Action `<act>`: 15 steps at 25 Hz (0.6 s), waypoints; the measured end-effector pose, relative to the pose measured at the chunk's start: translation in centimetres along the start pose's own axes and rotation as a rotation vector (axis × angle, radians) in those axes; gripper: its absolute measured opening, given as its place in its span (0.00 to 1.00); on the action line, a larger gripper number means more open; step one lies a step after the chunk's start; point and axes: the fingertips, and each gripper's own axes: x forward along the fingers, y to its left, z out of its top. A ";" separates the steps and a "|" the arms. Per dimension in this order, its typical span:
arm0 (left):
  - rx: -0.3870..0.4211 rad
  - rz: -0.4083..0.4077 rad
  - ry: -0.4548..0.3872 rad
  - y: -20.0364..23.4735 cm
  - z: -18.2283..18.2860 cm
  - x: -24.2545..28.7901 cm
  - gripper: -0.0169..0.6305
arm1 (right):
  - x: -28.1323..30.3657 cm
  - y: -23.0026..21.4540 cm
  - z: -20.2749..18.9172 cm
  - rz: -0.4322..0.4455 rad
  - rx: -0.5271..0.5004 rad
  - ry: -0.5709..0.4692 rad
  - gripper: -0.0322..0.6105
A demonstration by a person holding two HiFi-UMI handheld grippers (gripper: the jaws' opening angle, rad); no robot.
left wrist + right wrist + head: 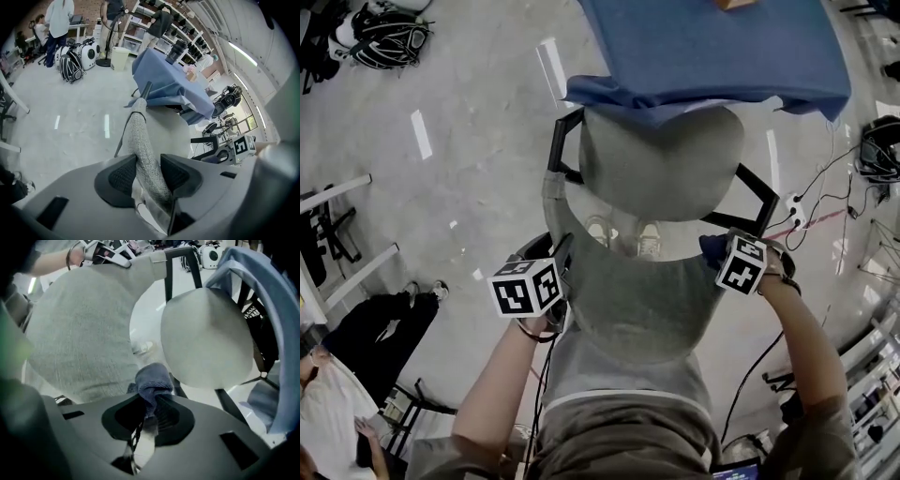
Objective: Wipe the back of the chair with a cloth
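I look down on a grey chair: its seat (661, 164) lies ahead and its fabric back (637, 305) is nearest me. My left gripper (558, 267) is shut on the back's left edge; in the left gripper view both pads (124, 174) press the knitted edge of the chair back (140, 138). My right gripper (719, 251) sits at the back's right edge, shut on a bunched blue cloth (711, 247). In the right gripper view the cloth (152, 379) sticks out of the right gripper (150, 411), just off the chair back (79, 333) and below the seat (206, 338).
A table under a blue cover (712, 47) stands just beyond the seat. Black armrests (562, 141) flank the chair. Cables and a power strip (795, 211) lie on the floor at right, bags (384, 37) at far left. A seated person (375, 323) is at lower left.
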 end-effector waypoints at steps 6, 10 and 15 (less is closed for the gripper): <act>0.006 -0.003 -0.010 0.0 0.0 0.0 0.30 | -0.7 -2.9 -1.4 -0.085 0.126 0.041 0.16; 0.008 -0.001 -0.021 0.0 0.0 0.1 0.30 | 1.8 4.0 3.4 0.087 0.107 -0.025 0.16; 0.005 -0.004 -0.024 0.0 0.0 0.1 0.30 | 1.5 11.0 13.3 0.225 0.090 -0.279 0.16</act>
